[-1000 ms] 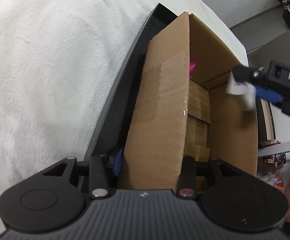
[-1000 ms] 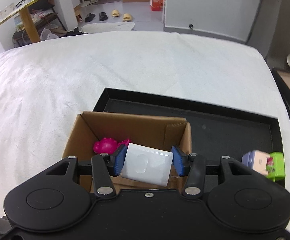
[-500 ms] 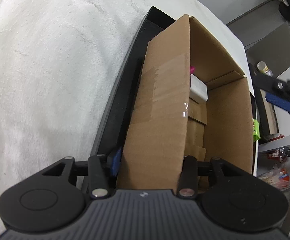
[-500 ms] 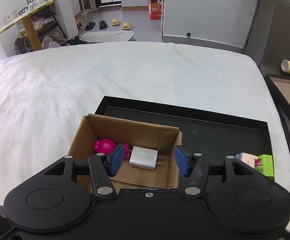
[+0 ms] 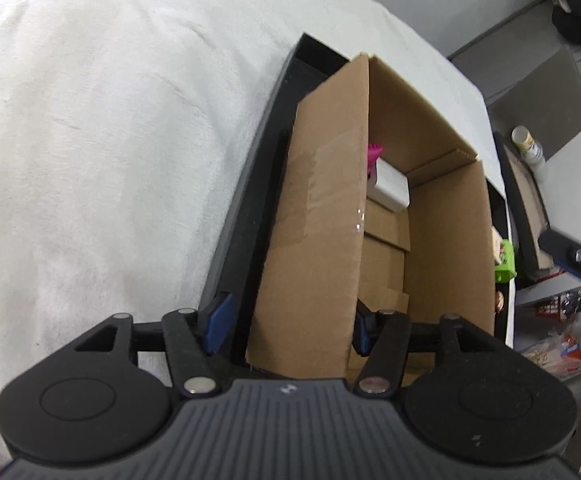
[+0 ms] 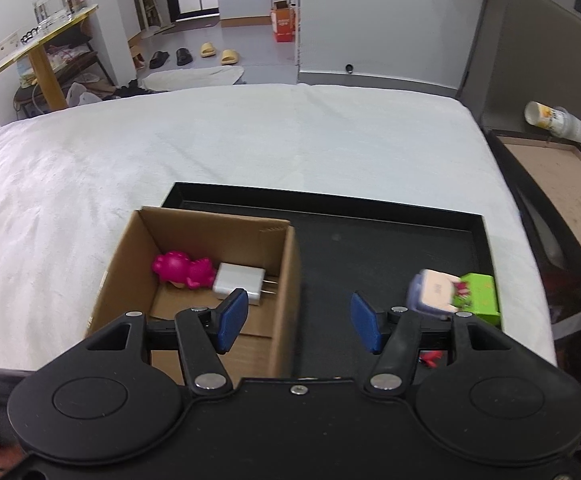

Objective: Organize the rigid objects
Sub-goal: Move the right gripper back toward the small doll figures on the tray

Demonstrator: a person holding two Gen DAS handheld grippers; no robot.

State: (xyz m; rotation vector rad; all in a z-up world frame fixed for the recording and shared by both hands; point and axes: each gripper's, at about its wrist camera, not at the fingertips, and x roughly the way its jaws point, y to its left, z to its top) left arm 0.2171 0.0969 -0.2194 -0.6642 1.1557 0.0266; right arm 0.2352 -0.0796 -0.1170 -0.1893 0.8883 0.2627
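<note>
While both grippers' jaws stand released, the charger (image 6: 237,279) lies inside the cardboard box (image 6: 194,224).

**Charger dropped, both grips loosened**

White charger (image 6: 237,281) no longer clamped in right gripper (image 6: 298,322); now lying in cardboard box (image 6: 286,264) beside pink toy (image 6: 180,270). Right jaws just opened, nothing between. Left gripper (image 5: 286,326) jaws just widened off box wall.

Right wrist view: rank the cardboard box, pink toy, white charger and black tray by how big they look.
1. black tray
2. cardboard box
3. pink toy and white charger: they look alike, so no ranking.
</note>
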